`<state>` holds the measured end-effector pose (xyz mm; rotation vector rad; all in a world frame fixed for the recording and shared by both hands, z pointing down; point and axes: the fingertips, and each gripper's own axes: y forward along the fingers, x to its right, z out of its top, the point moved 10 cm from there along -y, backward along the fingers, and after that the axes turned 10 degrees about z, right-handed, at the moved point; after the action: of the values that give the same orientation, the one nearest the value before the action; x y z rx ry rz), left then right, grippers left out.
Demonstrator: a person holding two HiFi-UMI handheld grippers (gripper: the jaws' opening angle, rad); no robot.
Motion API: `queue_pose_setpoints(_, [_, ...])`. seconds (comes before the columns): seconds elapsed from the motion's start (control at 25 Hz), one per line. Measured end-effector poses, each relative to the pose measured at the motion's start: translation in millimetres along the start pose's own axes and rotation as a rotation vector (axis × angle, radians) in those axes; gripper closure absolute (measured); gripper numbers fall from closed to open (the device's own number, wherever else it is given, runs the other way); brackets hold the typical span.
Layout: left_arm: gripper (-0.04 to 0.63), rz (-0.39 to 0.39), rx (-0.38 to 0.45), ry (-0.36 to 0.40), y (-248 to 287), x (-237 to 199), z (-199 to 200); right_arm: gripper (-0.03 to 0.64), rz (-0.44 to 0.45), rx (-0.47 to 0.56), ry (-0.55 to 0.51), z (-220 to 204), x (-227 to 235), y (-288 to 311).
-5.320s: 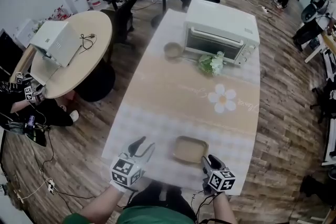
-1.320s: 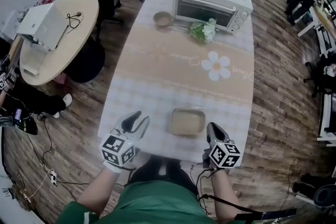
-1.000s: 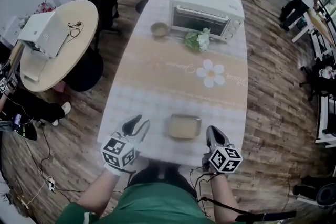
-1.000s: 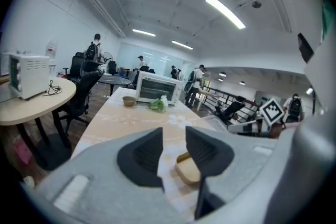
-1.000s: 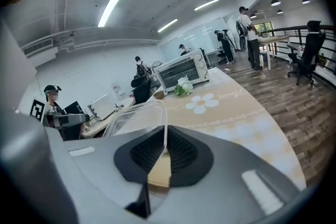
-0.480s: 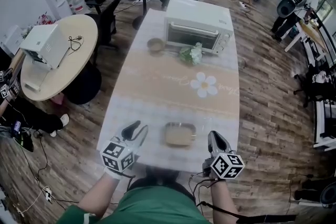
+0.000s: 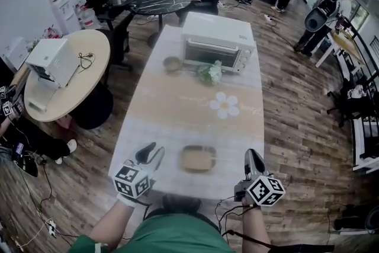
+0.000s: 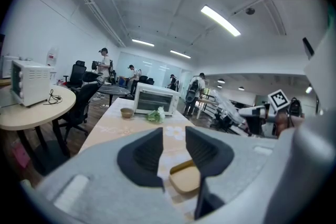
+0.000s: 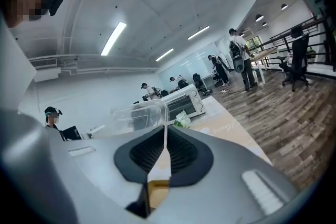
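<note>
– The right fingers [image 9: 184,152] are clamping a clear lid [image 9: 134,113]; the left fingers [image 8: 143,157] are gaping, empty.
– And the tray [image 7: 198,159]?
– It is lying lower centre, between left gripper [image 7: 151,154] and right gripper [image 7: 253,157], long axis left-right.

A white toaster oven [image 7: 216,43] stands at the far end of the long table [image 7: 172,112], a small bowl [image 7: 173,63] and white flowers [image 7: 209,73] just before it; left, a round table [image 7: 95,77] bears a white appliance [image 7: 52,62].
</note>
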<state>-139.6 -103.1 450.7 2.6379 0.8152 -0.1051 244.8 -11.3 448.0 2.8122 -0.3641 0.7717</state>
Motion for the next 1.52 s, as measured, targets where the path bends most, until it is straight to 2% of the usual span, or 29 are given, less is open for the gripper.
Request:
queue_pose_setpoints(0.16, [0.465, 0.003, 0.006, 0.003, -2.7, 4.5, 3.3, 0.601, -0.014, 0.058, 0.039, 14.9, 10.1, -18.9])
queue_pose_setpoints(0.4, [0.468, -0.011, 0.015, 0.01, -4.2, 14.0, 6.1, 0.601, -0.05, 0.153, 0.042, 31.2, 17.1, -50.1])
queue_pose_setpoints(0.68, [0.474, -0.044, 0.011, 0.014, 4.6, 22.4, 9.3, 0.601, -0.061, 0.224, 0.07, 34.3, 19.5, -72.9])
queue_pose_setpoints(1.08, [0.479, -0.095, 0.006, 0.031, 24.1, 39.3, 15.7, 0.6, -0.094, 0.284, 0.068, 41.7, 27.5, -99.3])
queue_pose_setpoints(1.52, [0.48, -0.093, 0.007, 0.02, 48.8, 31.6, 24.0, 0.6, -0.119, 0.315, 0.096, 35.2, 45.2, -109.4])
